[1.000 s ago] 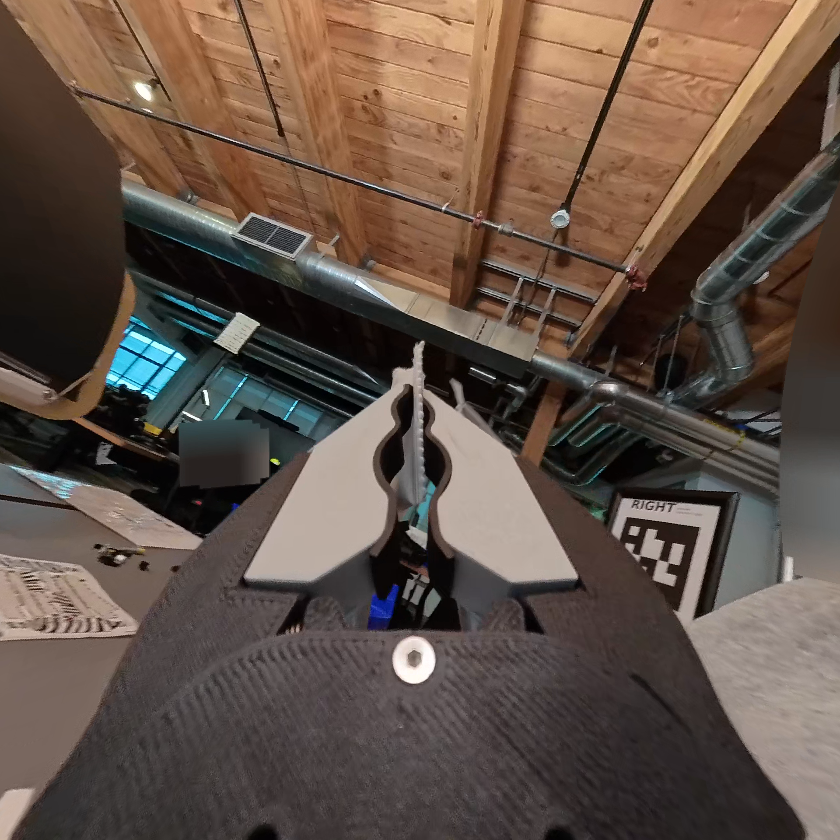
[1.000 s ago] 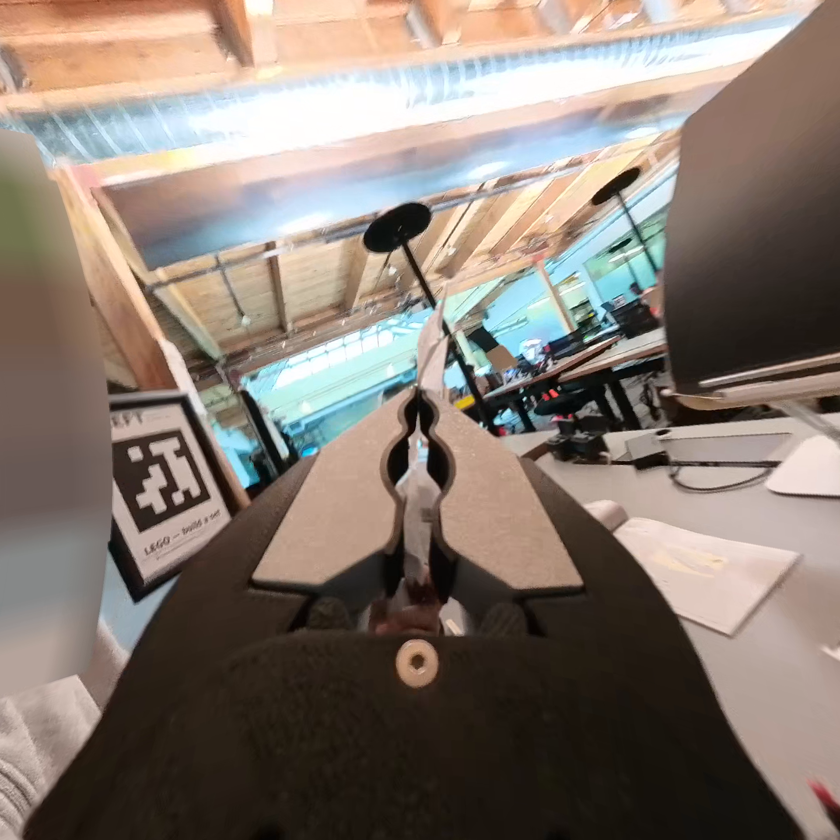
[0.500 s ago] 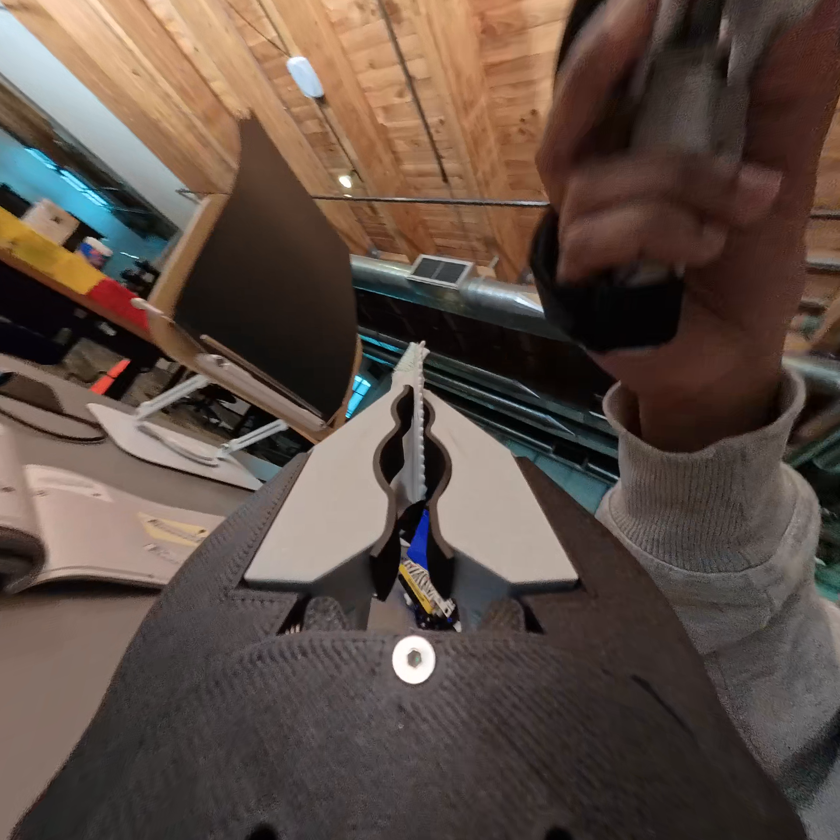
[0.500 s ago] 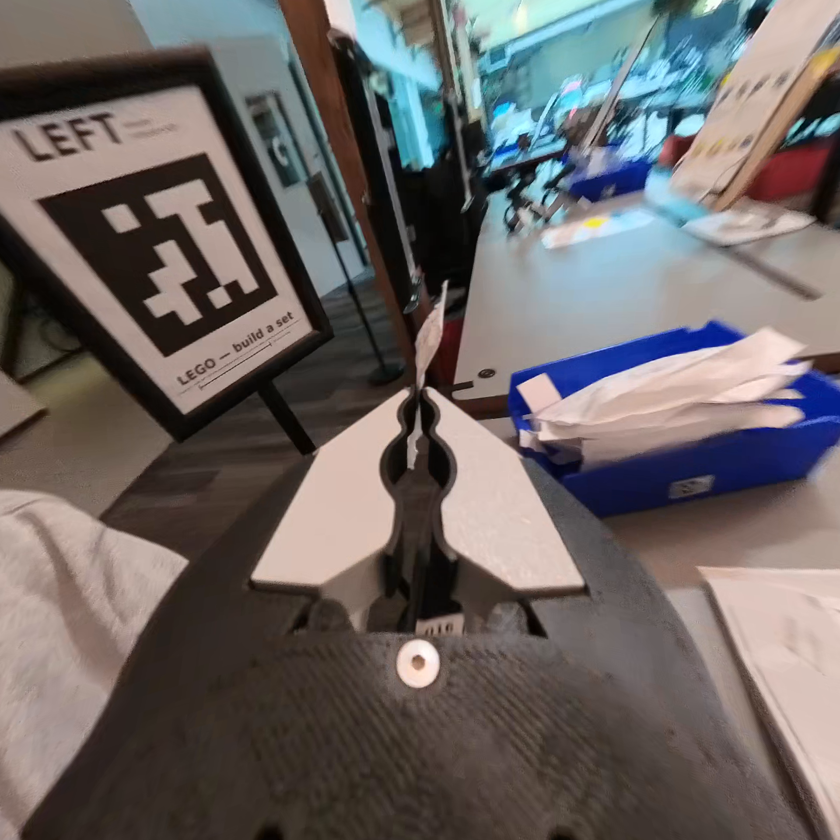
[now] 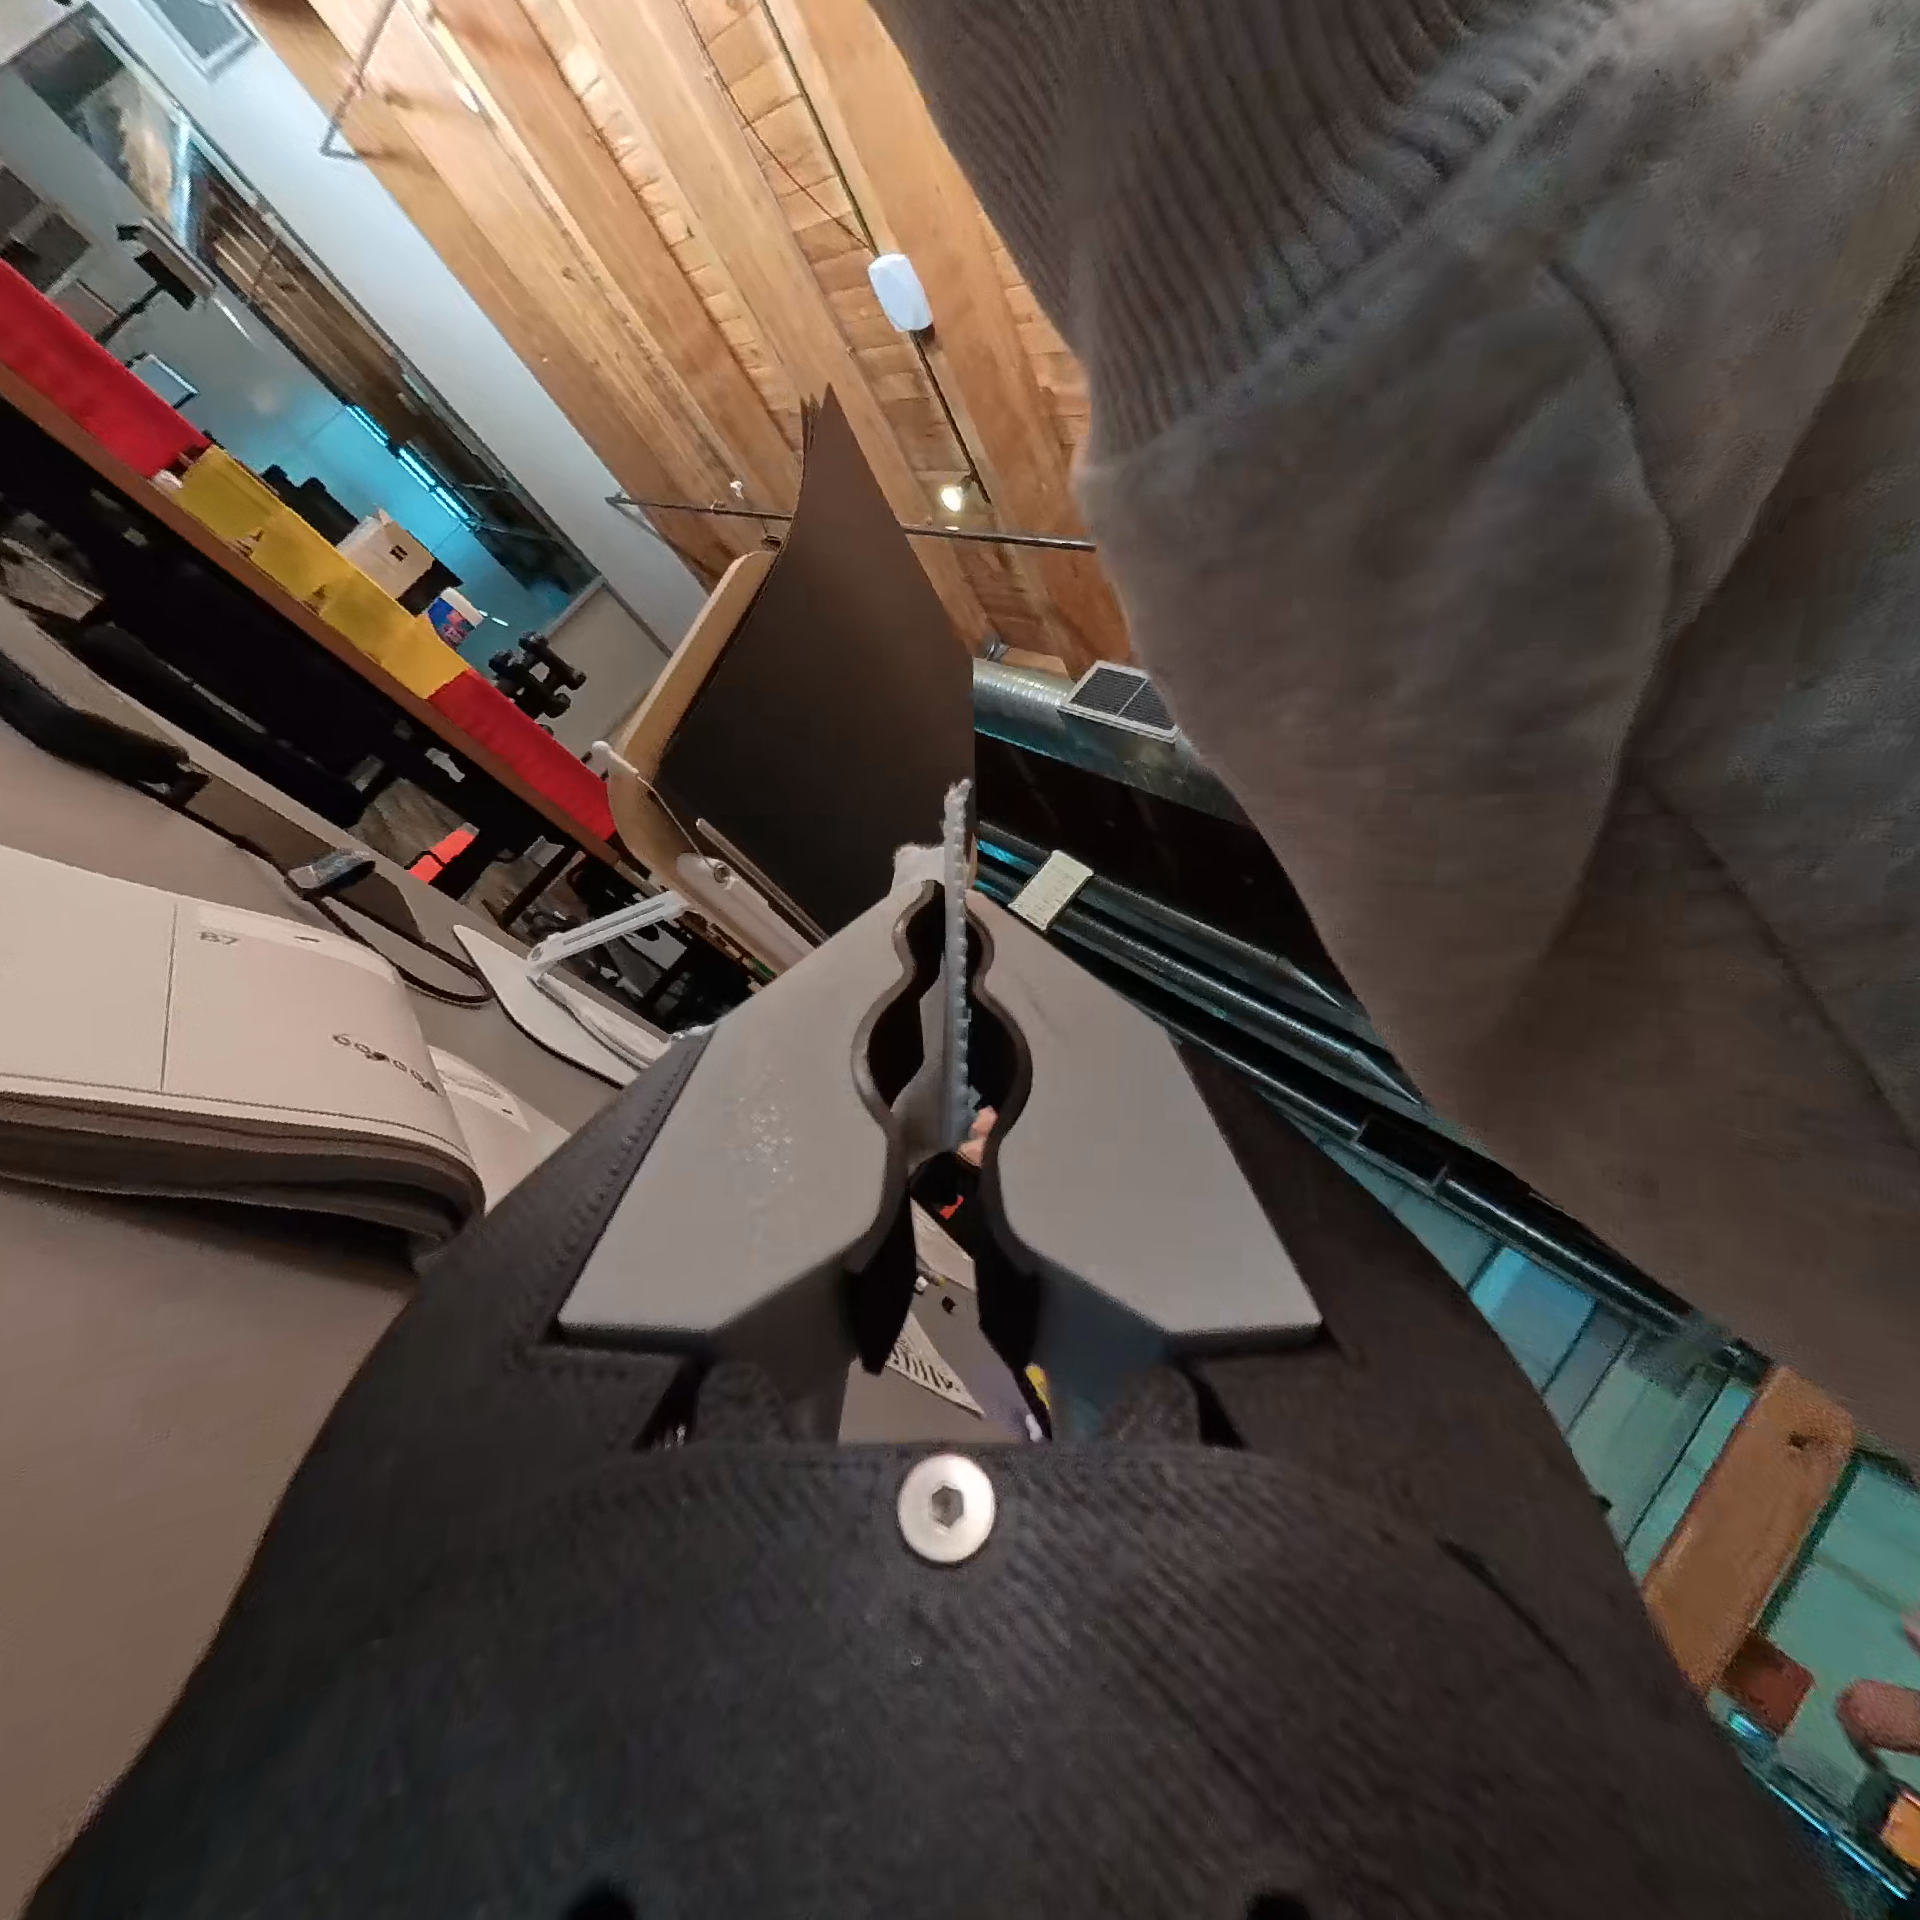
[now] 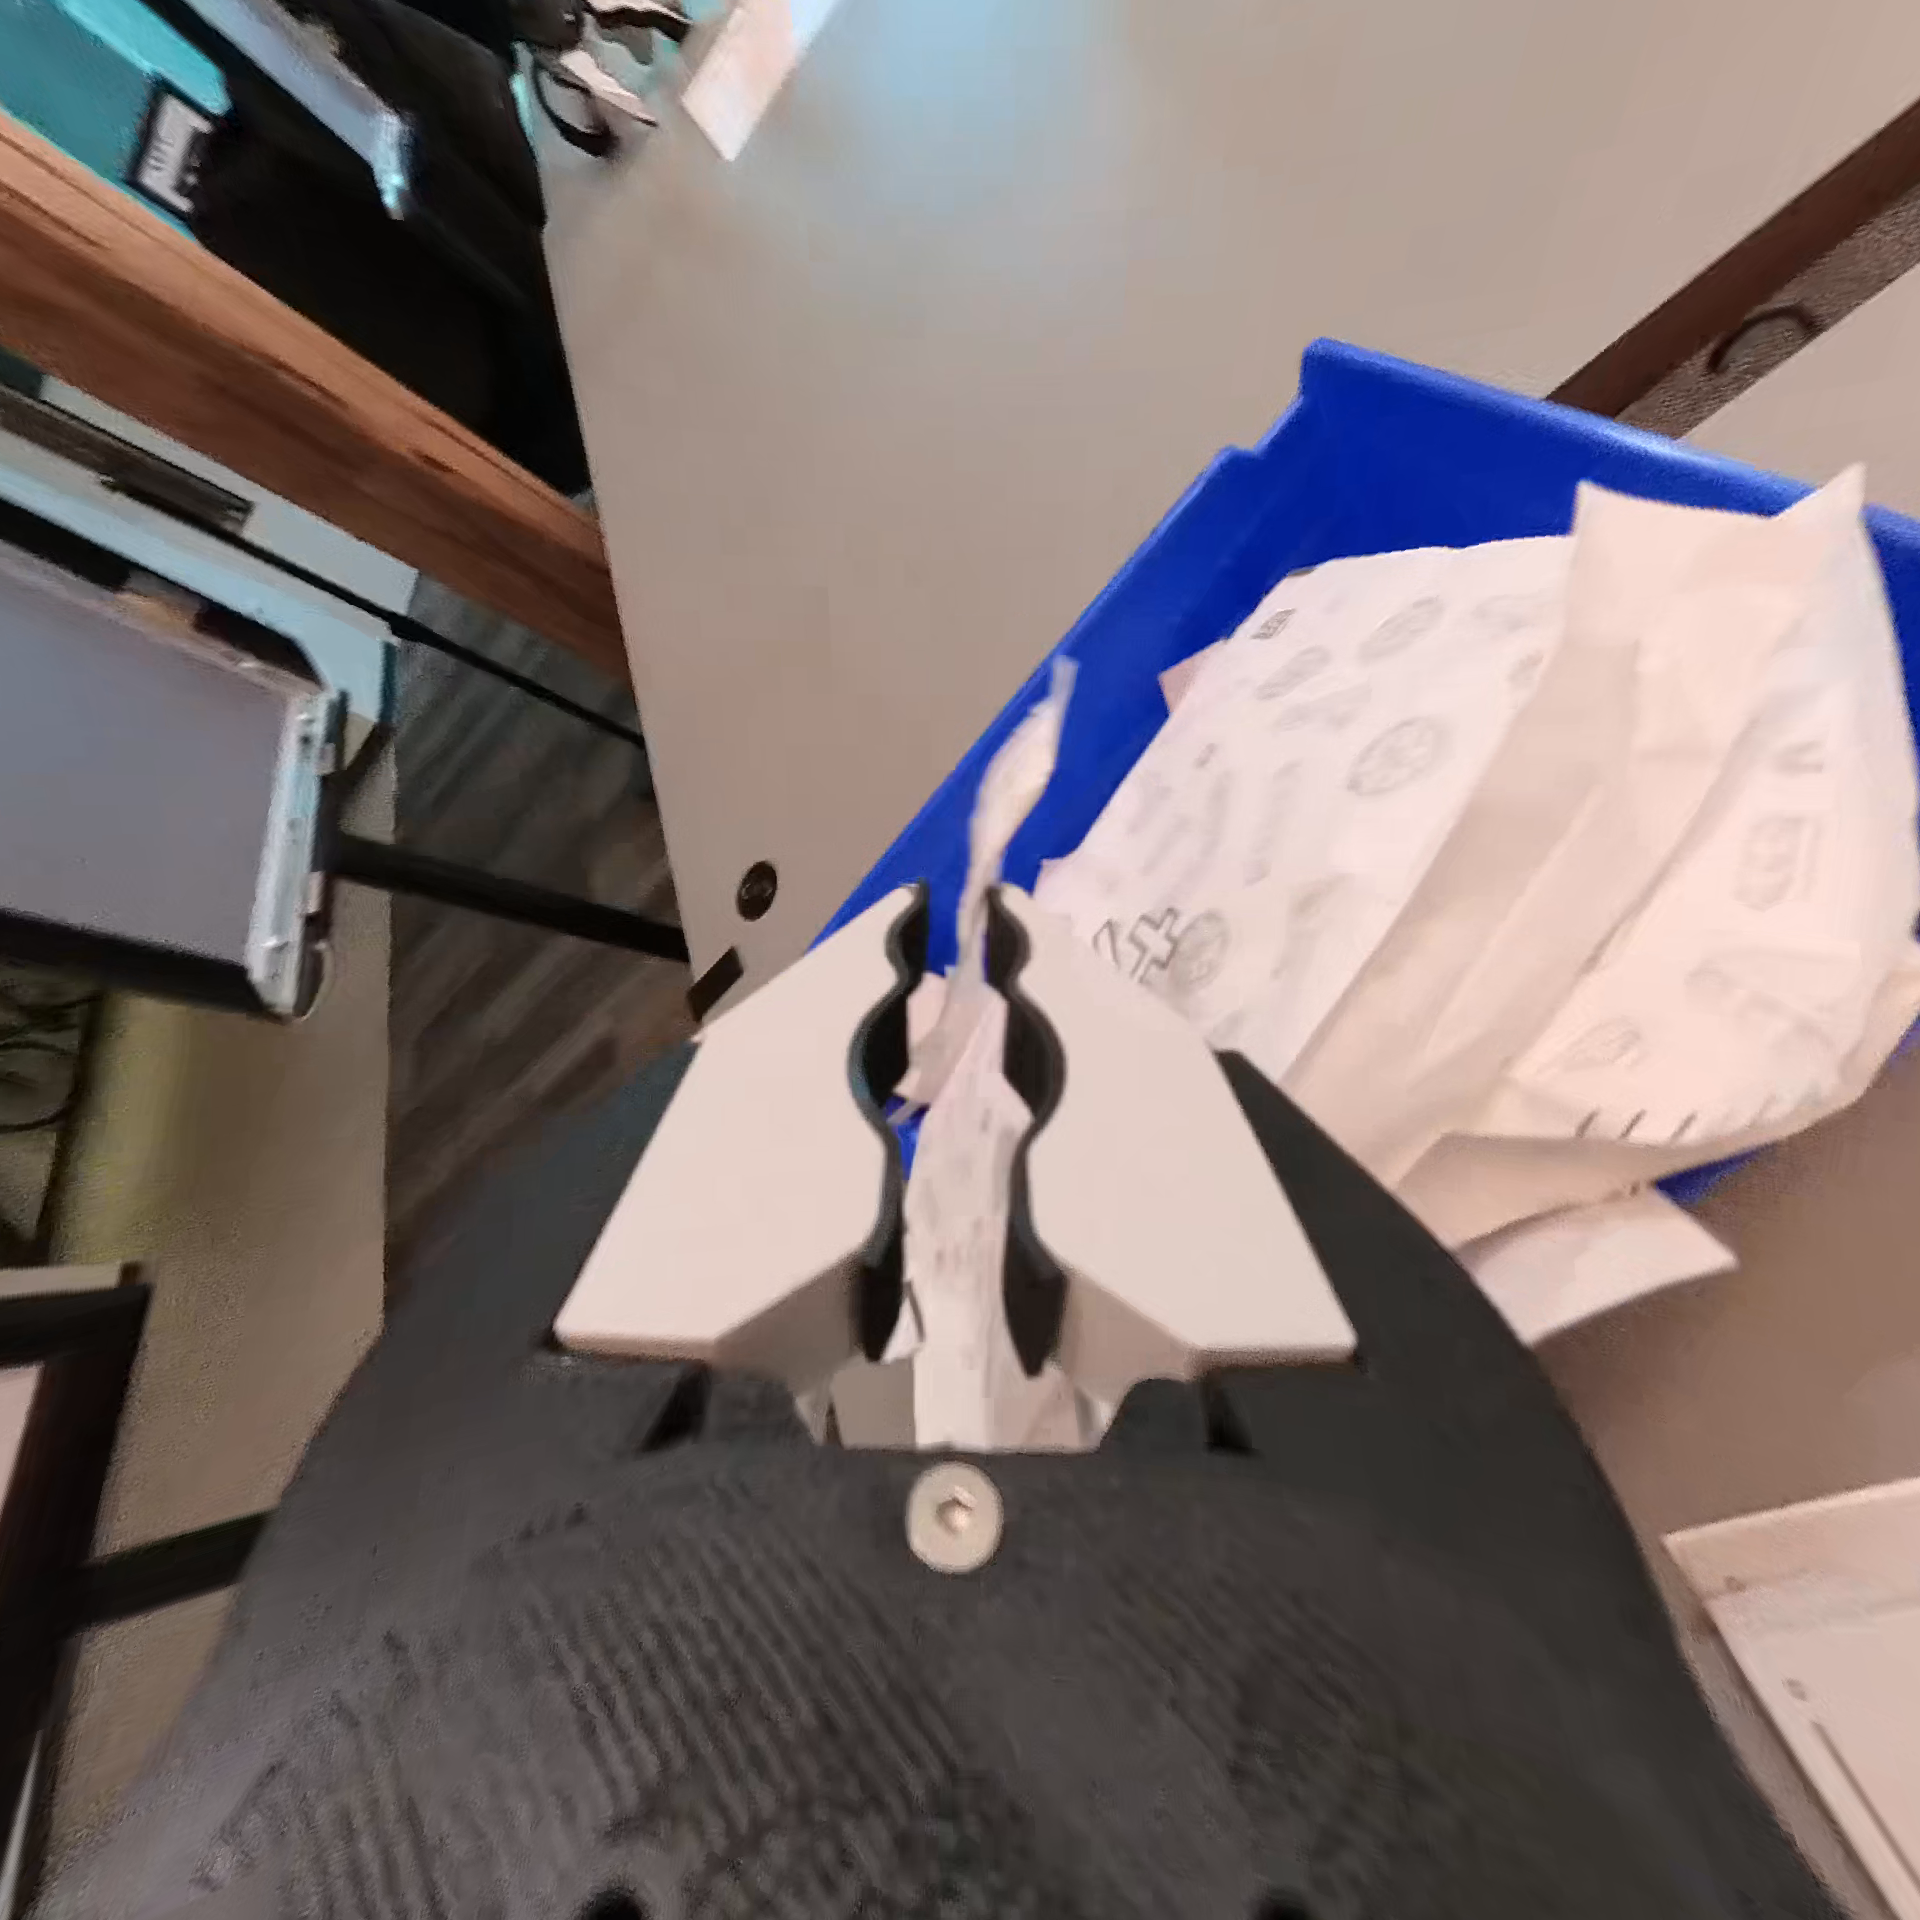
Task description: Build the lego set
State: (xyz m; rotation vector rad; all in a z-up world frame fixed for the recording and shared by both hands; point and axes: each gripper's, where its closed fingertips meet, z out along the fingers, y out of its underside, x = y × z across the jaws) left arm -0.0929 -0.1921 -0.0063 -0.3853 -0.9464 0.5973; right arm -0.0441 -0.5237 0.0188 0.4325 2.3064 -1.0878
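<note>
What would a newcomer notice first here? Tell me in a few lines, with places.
In the right wrist view, the blue bin on the grey table, heaped with crumpled white paper bags, stands out just ahead and to the right of the right gripper, which pinches a torn paper strip. In the left wrist view, a grey sleeve fills the upper right above the left gripper, shut on a thin jagged-edged strip.

White paper bag strip (image 6: 971, 1091) pinched upright; serrated-edged piece (image 5: 954, 977) likewise; more crumpled bags (image 6: 1507, 883) in blue bin (image 6: 1382, 457).

Open-plan workshop office, timber plank ceiling (image 5: 665, 260), metal duct (image 5: 1091, 717), grey desks (image 6: 1039, 312), monitor (image 5: 831, 665)
</note>
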